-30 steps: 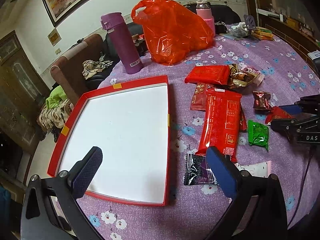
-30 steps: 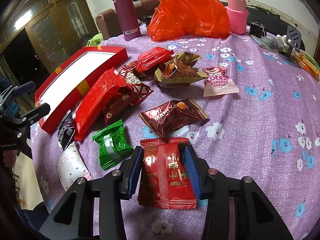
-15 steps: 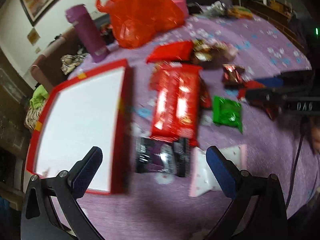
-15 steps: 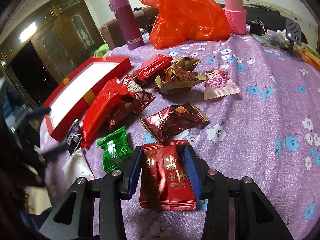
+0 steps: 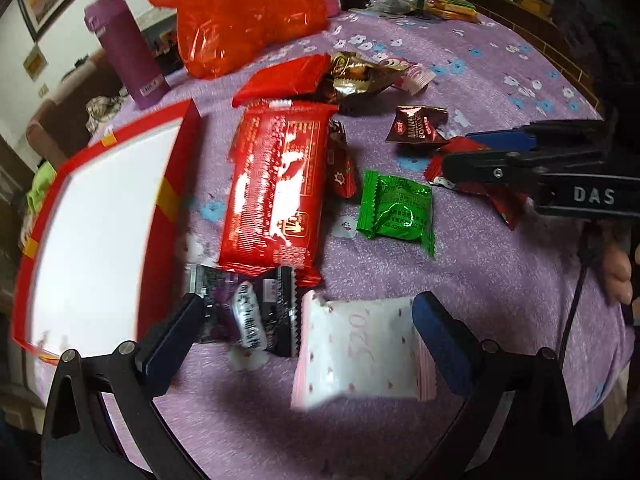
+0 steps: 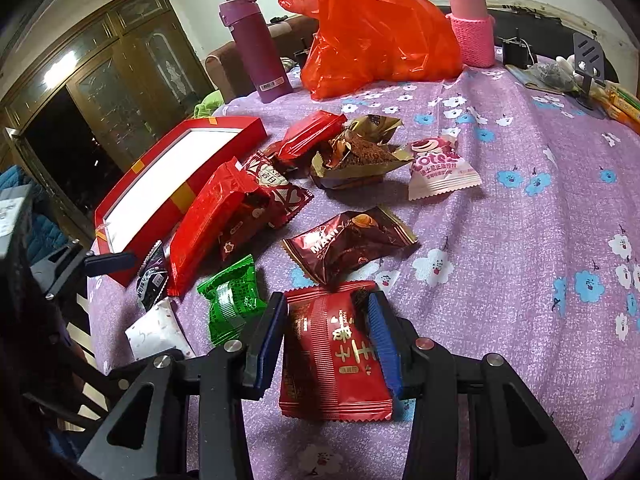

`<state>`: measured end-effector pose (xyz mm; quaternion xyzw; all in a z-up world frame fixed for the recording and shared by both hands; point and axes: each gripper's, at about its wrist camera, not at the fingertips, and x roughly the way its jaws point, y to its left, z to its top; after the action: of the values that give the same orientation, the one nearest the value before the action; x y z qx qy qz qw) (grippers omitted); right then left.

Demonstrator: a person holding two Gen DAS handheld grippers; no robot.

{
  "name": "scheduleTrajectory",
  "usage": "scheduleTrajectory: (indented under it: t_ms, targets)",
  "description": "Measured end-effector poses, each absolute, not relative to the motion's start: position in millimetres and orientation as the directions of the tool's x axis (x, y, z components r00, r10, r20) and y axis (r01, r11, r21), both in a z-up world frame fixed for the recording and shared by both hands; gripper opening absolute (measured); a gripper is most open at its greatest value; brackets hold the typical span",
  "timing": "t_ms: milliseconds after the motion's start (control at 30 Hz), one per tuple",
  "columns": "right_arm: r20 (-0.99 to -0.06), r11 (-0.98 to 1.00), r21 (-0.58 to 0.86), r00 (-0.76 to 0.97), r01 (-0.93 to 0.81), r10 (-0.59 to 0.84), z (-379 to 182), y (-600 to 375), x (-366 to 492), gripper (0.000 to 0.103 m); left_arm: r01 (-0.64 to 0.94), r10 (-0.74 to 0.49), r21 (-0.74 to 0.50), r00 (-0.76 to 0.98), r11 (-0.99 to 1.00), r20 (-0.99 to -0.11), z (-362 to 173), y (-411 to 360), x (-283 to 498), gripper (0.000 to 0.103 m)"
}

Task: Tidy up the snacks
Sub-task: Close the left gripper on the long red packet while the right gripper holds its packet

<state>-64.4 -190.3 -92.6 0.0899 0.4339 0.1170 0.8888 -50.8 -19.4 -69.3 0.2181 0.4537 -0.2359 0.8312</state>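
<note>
A red box with a white inside (image 5: 100, 216) (image 6: 168, 176) lies at the table's left. Several snack packets lie to its right: a long red pack (image 5: 276, 188), a green packet (image 5: 396, 208) (image 6: 232, 300), a dark purple packet (image 5: 248, 308), a white-pink packet (image 5: 360, 352). My left gripper (image 5: 304, 332) is open, low over the purple and white-pink packets. My right gripper (image 6: 326, 332) is shut on a red packet with gold writing (image 6: 332, 352), held just above the cloth; it shows at the right in the left wrist view (image 5: 488, 152).
A purple flask (image 5: 128, 52), an orange plastic bag (image 5: 240, 12) and a pink-sleeved bottle (image 6: 470, 24) stand at the back. A brown packet (image 6: 348, 244), a gold wrapper (image 6: 356, 156) and a pink candy pack (image 6: 438, 168) lie mid-table. The table's edge is close to both grippers.
My left gripper swung right, from over the red box to over the purple and white-pink packets. My right gripper kept its hold on the red packet and hardly moved.
</note>
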Motion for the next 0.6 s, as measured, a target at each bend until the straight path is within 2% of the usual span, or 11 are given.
scheduleTrajectory:
  t_ms: [233, 500, 600]
  targets:
    - [-0.746, 0.952, 0.28, 0.597, -0.124, 0.297, -93, -193, -63, 0.042, 0.554, -0.265, 0.028, 0.441, 0.832, -0.858, -76, -25, -21, 0.103]
    - [-0.74, 0.951, 0.294, 0.606, -0.097, 0.291, -93, -201, -61, 0.042, 0.496, -0.185, 0.085, 0.47, 0.864, -0.863, -71, -35, 18, 0.101]
    - [-0.736, 0.945, 0.313, 0.605, -0.091, 0.302, -93, -204, -61, 0.042, 0.484, -0.204, 0.074, 0.497, 0.872, -0.844, -55, -16, 16, 0.101]
